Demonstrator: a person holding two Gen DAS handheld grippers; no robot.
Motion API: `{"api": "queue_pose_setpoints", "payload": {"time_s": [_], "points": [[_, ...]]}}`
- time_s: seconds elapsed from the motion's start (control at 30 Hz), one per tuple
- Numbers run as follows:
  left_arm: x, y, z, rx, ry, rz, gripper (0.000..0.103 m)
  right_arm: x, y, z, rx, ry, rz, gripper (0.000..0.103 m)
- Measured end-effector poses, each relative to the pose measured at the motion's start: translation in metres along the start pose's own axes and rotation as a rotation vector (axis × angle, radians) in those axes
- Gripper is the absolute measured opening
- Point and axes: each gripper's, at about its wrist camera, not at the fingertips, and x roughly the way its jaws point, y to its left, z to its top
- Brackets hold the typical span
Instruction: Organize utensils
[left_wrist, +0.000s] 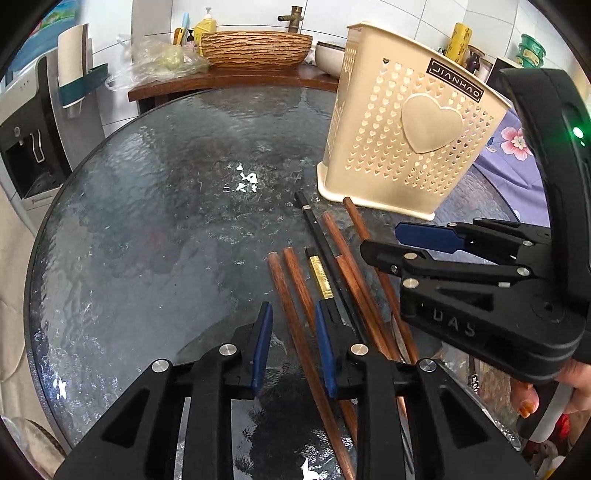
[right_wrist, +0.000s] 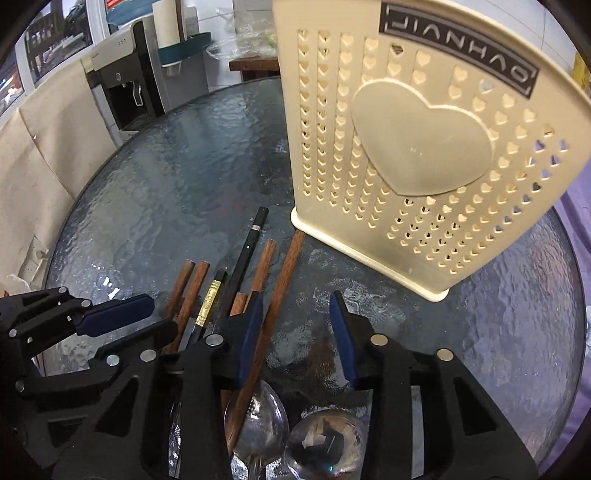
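Wooden chopsticks lie side by side, long axes toward holder near bench far edge. Left tongs straddle one, unclenched; right tongs released.

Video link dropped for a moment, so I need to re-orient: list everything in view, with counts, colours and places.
Round textured-glass table: one, dark, under everything.
Perforated plastic utensil holder with raised heart: one, beige, upright on the table's far right.
Wooden chopsticks: at least five, brown, loose pile in front of the holder.
Black chopsticks: two, one gold-banded, in that pile.
Shiny metal spoons: two, silver, near edge, below the right gripper.
Woven-look basin: one, tan-brown, on the wooden shelf behind.
Water dispenser: one, white and black, far left.
Left gripper: black, blue pads, open around a brown chopstick.
Right gripper: same colours, open, at the pile's right edge.
Hand: one, holding the right gripper.
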Motion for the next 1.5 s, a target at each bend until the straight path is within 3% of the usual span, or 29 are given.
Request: {"api": "queue_pose_setpoints", "payload": {"time_s": [0.5, 0.57, 0.67, 0.7, 0.97, 1.5], "points": [[0.014, 0.002, 0.015, 0.014, 0.03, 0.003, 0.023, 0.019, 0.01, 0.012, -0.014, 0.052, -0.039, 0.026], [0.017, 0.003, 0.018, 0.016, 0.031, 0.01, 0.022, 0.02, 0.012, 0.012, -0.019, 0.051, -0.04, 0.019], [0.019, 0.005, 0.021, 0.005, 0.039, -0.011, 0.017, 0.021, 0.015, 0.013, -0.013, 0.05, -0.037, 0.015], [0.019, 0.006, 0.021, 0.004, 0.04, -0.011, 0.009, 0.022, 0.017, 0.013, -0.014, 0.049, -0.038, 0.014], [0.018, 0.007, 0.021, -0.027, 0.04, -0.004, 0.007, 0.019, 0.008, 0.012, 0.05, 0.037, -0.006, 0.013], [-0.057, 0.004, 0.033, -0.072, -0.15, -0.057, 0.007, -0.057, -0.012, 0.004, 0.161, -0.14, 0.16, 0.01]]}}
